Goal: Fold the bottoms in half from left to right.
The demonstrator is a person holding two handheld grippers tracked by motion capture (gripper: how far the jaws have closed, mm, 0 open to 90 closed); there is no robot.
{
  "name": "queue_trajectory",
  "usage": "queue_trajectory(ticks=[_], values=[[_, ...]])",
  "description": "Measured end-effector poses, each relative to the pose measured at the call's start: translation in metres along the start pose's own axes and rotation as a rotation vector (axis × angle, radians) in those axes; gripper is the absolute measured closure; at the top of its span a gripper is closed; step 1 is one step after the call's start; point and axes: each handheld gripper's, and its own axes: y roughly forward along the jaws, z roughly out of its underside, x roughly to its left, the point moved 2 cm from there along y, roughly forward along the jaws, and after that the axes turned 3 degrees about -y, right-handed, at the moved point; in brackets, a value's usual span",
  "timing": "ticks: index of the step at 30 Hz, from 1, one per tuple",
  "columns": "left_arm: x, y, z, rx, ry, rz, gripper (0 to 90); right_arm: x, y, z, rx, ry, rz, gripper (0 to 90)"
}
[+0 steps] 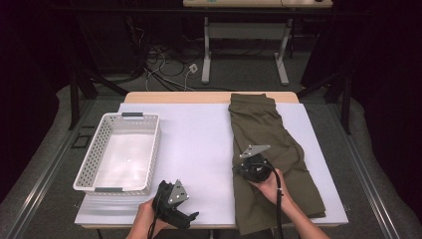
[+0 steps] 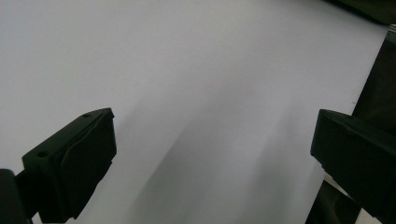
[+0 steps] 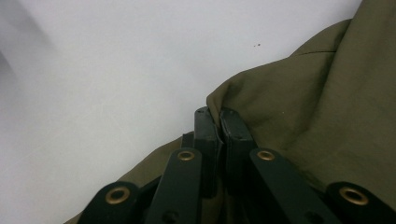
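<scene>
While the olive-green folded cloth garment (image 1: pixel 271 159) lies lengthwise down the right half of the white table sheet (image 1: pixel 199 144), its long axis running from the far table edge toward us, the relation that matters is at its left edge: our right gripper (image 3: pixel 218 116) sits right on that edge, about midway along the length, with its jaws pressed together on a raised fold of the fabric. From the right gripper view we see the hem bunched up between the two black pads (image 3: pixel 205 135), so the cloth is pinched, not merely touched. From above, the right gripper (image 1: pixel 255 167) rests over the garment's inner border, the rest of the cloth spreading away to the right and toward the far end

Our left gripper (image 1: pixel 174 201) waits near the front edge, well apart from the cloth, its jaws spread wide over bare sheet with nothing between them; the garment's dark border shows at the right of its view (image 2: pixel 378 88). A white perforated plastic basket (image 1: pixel 97 144) stands at the left, well across the table from the pinch. We judge the right hand to be much the nearer, so any fold or lift would hinge on this left edge, carried crosswise to the long axis
</scene>
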Motion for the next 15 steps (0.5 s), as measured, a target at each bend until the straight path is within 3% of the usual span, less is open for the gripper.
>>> queue_trajectory(ticks=[2, 5, 7, 12, 15], values=[[0.000, 0.000, 0.000, 0.002, 0.004, -0.001, 0.0, 0.000, 0.003, 0.000, 0.019, -0.003, 0.016, 83.9], [0.000, 0.000, 0.000, -0.005, 0.001, -0.005, 0.0, -0.002, 0.004, 0.000, 0.048, 0.017, 0.014, 71.8], [0.000, 0.000, 0.000, -0.007, -0.001, -0.005, 0.0, -0.003, 0.001, -0.002, 0.038, 0.028, 0.014, 60.7], [-0.001, 0.001, 0.000, -0.004, 0.006, -0.005, 0.0, -0.007, 0.000, -0.013, 0.019, 0.051, 0.065, 43.8], [-0.001, 0.002, 0.000, -0.002, 0.004, -0.004, 0.0, -0.009, 0.009, -0.020, 0.060, 0.051, 0.106, 43.9]])
